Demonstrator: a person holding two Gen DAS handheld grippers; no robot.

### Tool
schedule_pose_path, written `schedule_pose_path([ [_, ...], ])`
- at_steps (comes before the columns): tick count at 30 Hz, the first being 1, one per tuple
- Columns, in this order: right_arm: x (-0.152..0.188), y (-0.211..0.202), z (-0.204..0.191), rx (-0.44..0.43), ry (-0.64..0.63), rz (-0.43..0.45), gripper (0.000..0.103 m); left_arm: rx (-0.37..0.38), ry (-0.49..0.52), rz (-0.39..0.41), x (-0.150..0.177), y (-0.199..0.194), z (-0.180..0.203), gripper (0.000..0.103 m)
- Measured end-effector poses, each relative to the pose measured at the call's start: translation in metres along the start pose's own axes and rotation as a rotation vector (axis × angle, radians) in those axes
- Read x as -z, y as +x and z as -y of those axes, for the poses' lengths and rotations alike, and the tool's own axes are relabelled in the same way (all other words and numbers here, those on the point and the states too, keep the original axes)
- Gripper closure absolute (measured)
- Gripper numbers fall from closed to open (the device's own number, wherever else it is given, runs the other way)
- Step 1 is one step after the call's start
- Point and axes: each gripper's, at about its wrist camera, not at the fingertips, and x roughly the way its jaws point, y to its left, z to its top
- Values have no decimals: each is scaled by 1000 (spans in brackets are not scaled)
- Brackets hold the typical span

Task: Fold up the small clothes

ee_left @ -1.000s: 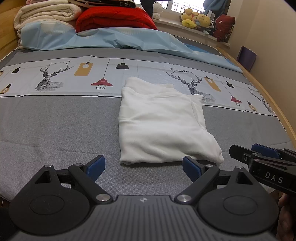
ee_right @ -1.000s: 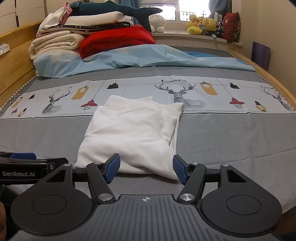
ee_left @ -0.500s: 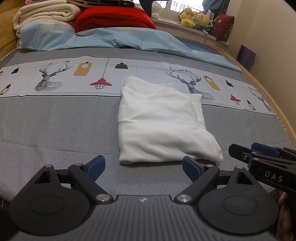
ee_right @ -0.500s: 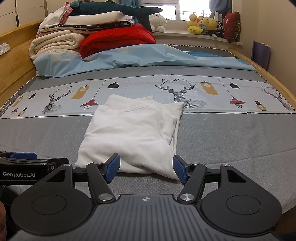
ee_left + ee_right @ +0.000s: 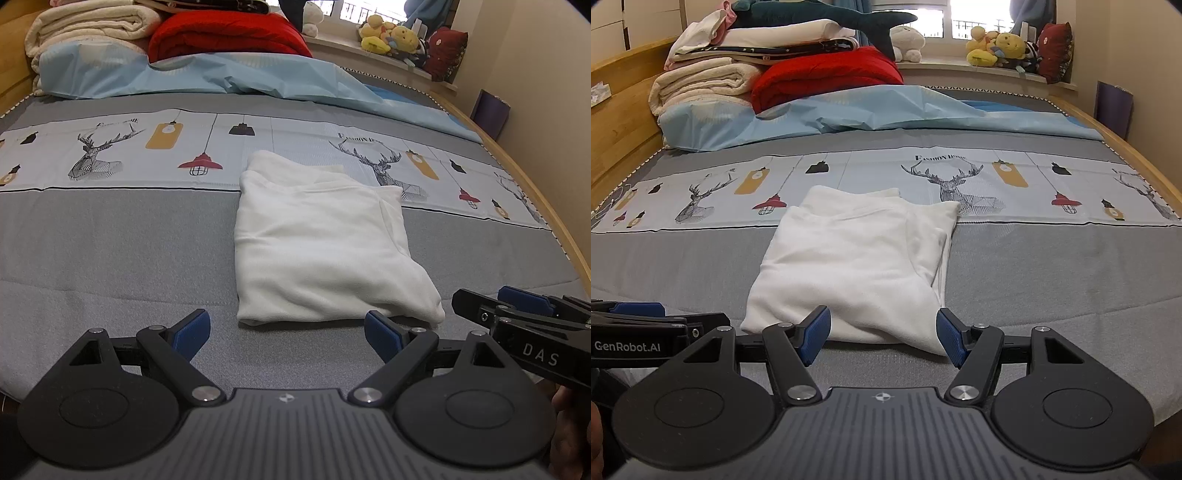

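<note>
White garment (image 5: 325,243) on bed (image 5: 110,251); both grippers, left gripper (image 5: 286,330) & right gripper (image 5: 882,338), released, empty; sloppy pinch of near hem could undo the fold.

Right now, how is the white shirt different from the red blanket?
The white shirt lies flat and thin by itself on the grey sheet; the red blanket is a thick, puffy bundle. The shirt is near the open grippers; the blanket sits far back beside the cream blankets. Both are folded.

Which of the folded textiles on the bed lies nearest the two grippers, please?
The white garment, lying alone on the grey sheet; the red quilt and cream blanket are stacked at the far end.
</note>
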Motion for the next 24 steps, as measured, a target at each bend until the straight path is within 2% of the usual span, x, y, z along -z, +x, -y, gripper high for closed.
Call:
schedule_pose_path([
  [24,-1,0,3,-2,0,-3,38,4,6,0,2,1,-1,10],
])
